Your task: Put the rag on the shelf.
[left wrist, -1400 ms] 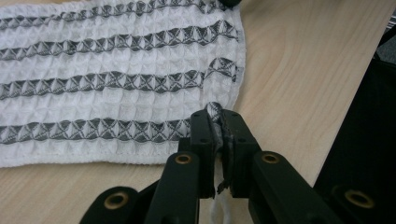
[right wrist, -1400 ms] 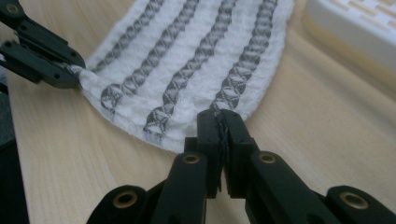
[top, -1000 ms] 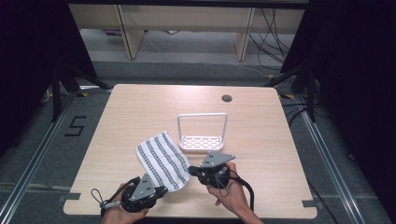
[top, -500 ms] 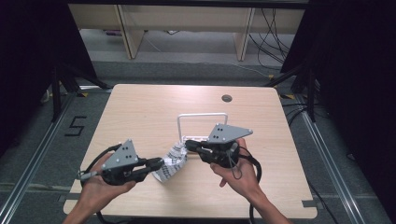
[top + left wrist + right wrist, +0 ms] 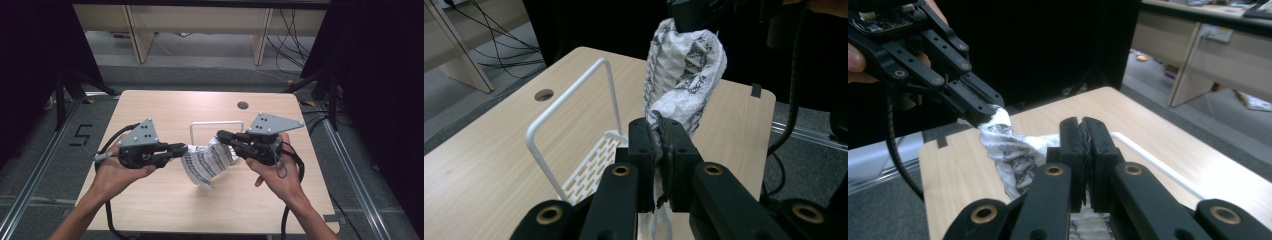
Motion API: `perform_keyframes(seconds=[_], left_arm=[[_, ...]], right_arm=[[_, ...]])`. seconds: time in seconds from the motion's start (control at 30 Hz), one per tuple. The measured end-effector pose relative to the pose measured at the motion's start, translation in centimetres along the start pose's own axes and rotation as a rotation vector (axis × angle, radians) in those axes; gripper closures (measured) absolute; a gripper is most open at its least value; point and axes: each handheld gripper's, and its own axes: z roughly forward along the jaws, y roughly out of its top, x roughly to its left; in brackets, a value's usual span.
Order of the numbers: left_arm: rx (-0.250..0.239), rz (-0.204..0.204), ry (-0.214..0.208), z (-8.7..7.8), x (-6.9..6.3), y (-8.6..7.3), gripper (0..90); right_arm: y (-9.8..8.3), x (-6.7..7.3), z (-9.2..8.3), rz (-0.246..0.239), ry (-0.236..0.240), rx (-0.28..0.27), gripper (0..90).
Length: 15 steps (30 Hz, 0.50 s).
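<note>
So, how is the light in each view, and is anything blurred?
High view: even light on the table, dark surroundings, cloth sharp. Left gripper view: cloth bright and clear against a black background. Right gripper view: near jaws slightly soft, background desks blurred.

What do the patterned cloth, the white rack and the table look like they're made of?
Cloth: soft woven fabric, white with a dark pattern; it bunches and sags between the two grippers. Rack: probably coated metal wire with a slotted white base, possibly plastic; smooth matte white. Table: light wood-grain top, likely laminate, matte with even grain.
</note>
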Motion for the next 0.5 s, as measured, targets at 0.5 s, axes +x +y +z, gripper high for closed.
perform_keyframes(seconds=[0.5], left_arm=[[-0.042,0.001,0.041,1.8,2.6,4.2,84.1]], right_arm=[[1.9,-2.5,-1.2,0.027,-0.09,-0.059,88.5]])
